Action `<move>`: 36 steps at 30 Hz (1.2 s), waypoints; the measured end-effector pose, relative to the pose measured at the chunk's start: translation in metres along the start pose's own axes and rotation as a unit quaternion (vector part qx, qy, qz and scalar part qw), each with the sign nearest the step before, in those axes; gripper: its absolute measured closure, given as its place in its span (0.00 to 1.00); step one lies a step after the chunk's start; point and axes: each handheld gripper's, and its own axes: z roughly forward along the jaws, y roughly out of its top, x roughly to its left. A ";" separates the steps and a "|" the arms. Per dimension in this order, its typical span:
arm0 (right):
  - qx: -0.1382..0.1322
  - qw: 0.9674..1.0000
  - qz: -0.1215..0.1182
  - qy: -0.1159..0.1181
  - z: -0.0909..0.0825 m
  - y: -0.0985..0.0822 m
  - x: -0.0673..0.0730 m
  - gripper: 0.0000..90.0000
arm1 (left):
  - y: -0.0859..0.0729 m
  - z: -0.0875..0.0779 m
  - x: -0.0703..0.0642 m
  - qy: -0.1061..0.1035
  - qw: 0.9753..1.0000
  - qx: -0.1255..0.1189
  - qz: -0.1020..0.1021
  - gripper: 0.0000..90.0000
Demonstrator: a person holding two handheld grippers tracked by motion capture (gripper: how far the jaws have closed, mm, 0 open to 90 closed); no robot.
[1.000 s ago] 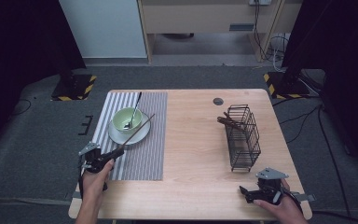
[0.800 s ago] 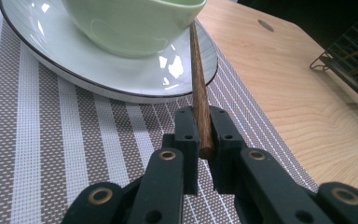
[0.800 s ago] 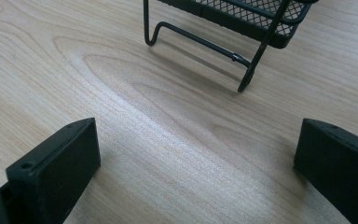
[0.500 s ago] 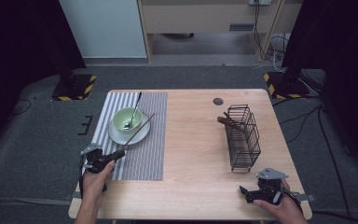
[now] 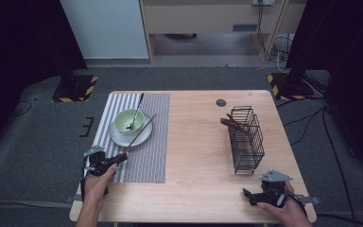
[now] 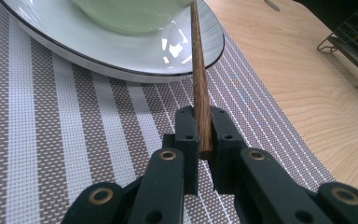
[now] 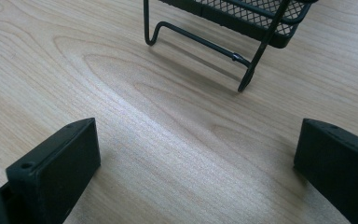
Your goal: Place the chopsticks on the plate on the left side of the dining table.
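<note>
A: In the high view, the left gripper (image 5: 119, 158) sits at about 7 o'clock on the table (image 5: 198, 137), clenched on the near end of 1 wooden chopstick (image 5: 140, 133). The stick slopes up toward 1 o'clock, and its far end looks propped on the rim of the green bowl (image 5: 128, 121).

B: What else do you count?

A: 1 bowl on 1 white plate (image 5: 142, 138), 1 spoon (image 5: 136, 111) standing in the bowl, 1 striped placemat (image 5: 146, 156) under them. Toward 3 o'clock stands 1 black wire basket (image 5: 246, 137) with at least 2 brown sticks (image 5: 230, 124) poking out of it; I cannot count them better than that. The right gripper (image 5: 249, 196) rests at 5 o'clock, holding nothing.

B: And the left gripper view?

A: The jaws grip the chopstick (image 6: 200, 88) at its blunt butt end, just above the placemat (image 6: 65, 107). The shaft runs toward 12 o'clock over the plate (image 6: 168, 51). If it is meant to join the sticks in the basket, I'd lift straight up first so the far end clears the bowl and does not drag the plate. With so short a bite, the stick could pivot, so keep the wrist steady and move slowly.

B: The right gripper view?

A: Its 2 jaws stand released, wide apart over bare wood, with the basket's wire foot (image 7: 200, 44) at 12 o'clock. It could steady the basket while the stick goes in.
</note>
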 end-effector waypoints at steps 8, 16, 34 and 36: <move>0.000 1.000 0.000 0.000 0.000 0.000 0.000 0.00 | -0.001 0.001 0.002 -0.007 1.000 0.006 -0.007 0.92; 0.000 1.000 0.000 0.000 0.000 0.000 0.000 0.00 | -0.003 0.001 0.006 -0.007 1.000 0.011 -0.011 0.92; 0.000 1.000 0.000 0.000 0.000 0.000 0.000 0.00 | -0.005 0.005 0.007 -0.012 0.999 0.025 -0.017 0.92; 0.000 1.000 0.000 0.000 0.000 0.000 0.000 0.00 | -0.005 0.005 0.007 -0.012 0.999 0.026 -0.018 0.92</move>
